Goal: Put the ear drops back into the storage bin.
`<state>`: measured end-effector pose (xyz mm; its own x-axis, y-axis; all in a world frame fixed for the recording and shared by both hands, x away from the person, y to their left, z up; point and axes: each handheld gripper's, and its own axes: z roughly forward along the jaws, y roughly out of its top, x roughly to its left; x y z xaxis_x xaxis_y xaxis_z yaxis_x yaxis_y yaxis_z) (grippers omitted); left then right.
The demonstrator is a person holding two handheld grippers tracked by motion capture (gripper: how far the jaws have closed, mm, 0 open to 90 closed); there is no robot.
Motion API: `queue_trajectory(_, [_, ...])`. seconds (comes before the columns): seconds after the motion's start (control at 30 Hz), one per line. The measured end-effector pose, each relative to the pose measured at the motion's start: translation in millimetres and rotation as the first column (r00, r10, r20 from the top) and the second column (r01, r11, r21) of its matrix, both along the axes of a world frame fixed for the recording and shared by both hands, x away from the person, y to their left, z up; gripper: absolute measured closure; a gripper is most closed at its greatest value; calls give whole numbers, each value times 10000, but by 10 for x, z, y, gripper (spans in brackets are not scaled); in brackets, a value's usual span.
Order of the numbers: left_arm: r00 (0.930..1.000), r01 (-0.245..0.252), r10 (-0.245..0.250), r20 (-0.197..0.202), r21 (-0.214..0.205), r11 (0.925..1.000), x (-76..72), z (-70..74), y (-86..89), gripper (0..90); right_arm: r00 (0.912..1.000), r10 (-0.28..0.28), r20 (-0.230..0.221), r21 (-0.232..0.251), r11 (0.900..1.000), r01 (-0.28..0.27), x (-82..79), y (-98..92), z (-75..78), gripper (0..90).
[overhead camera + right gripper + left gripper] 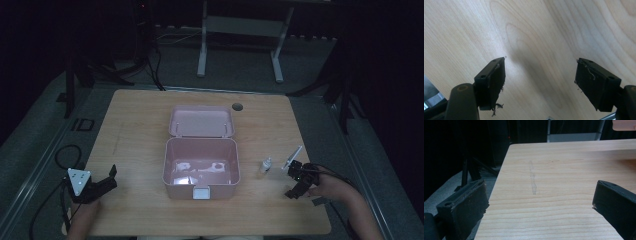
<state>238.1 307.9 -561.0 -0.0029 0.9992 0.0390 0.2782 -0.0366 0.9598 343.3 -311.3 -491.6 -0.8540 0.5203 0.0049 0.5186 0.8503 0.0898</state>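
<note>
The small white dropper bottle [266,165] stands upright on the wooden table [135,130], right of the pink lunch box [201,167] and clear of it. Just right of the bottle a thin white strip [293,157] rises at a slant, its lower end by my right gripper [296,181]; I cannot tell whether the two touch.

My right gripper sits near the table's right edge, close beside the bottle but not on it. In the right gripper view its two black jaws stand spread, with bare wood grain between them and nothing held; frayed bits cling to the pads [497,78].

The lunch box lies in the middle of the table with its lid [201,120] thrown back flat behind it and a white latch [201,192] on the near wall. Pale shapes inside are too dim to name.

My left gripper [102,181] rests near the table's front left corner, well apart from the box, the grey three-cornered plate [79,180] on top. Its jaws are also wide apart over bare tabletop, gripping nothing. A dark round hole [237,106] shows near the far edge.
</note>
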Motion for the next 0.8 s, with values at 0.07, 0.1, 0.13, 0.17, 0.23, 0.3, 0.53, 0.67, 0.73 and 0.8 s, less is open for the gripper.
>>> queue_trajectory(0.07, [10000, -5, 5, 1, -11, 10000, 0, 0, 0, 3, 10000, 95, -3, -24, 10000, -95, 55, 34, 11, 252])
queue_trajectory(0.1, [10000, -4, 4, 1, -6, 10000, 1, 0, 0, 3, 9999, 139, 103, -95, 9999, -138, 116, 71, 22, 253])
queue_trajectory(0.13, [10000, -8, 8, 1, -13, 10000, 1, 0, 0, 3, 9998, 164, 69, -91, 9998, -164, 149, 89, 27, 254])
queue_trajectory(0.17, [10000, -10, 10, -2, -11, 10000, 2, 0, 0, 3, 9998, 175, 49, -121, 9998, -175, 171, 105, 31, 261])
queue_trajectory(0.23, [10000, -1, 1, 10, -7, 10000, 1, 0, -1, 3, 9995, 251, 179, -238, 9994, -247, 241, 153, 50, 271])
queue_trajectory(0.3, [10000, 2, -2, 2, -6, 10000, 1, 0, 0, 3, 9992, 331, 204, -251, 9992, -326, 300, 195, 68, 272])
queue_trajectory(0.53, [10000, 32, -32, -11, -39, 10000, 3, 1, 3, 3, 9978, 633, 193, -289, 9976, -627, 446, 361, 95, 325])
queue_trajectory(0.67, [10000, 33, -33, -7, -47, 10000, 3, 0, 4, 3, 9944, 1043, 180, -338, 9940, -1037, 503, 475, 101, 334])
queue_trajectory(0.73, [10000, 36, -36, -4, -51, 10000, 3, 0, 4, 3, 9930, 1171, 174, -383, 9925, -1164, 527, 526, 102, 339])
queue_trajectory(0.8, [10000, 34, -34, 3, -59, 10000, 4, 0, 4, 3, 9922, 1241, 101, -359, 9917, -1236, 557, 569, 99, 341])
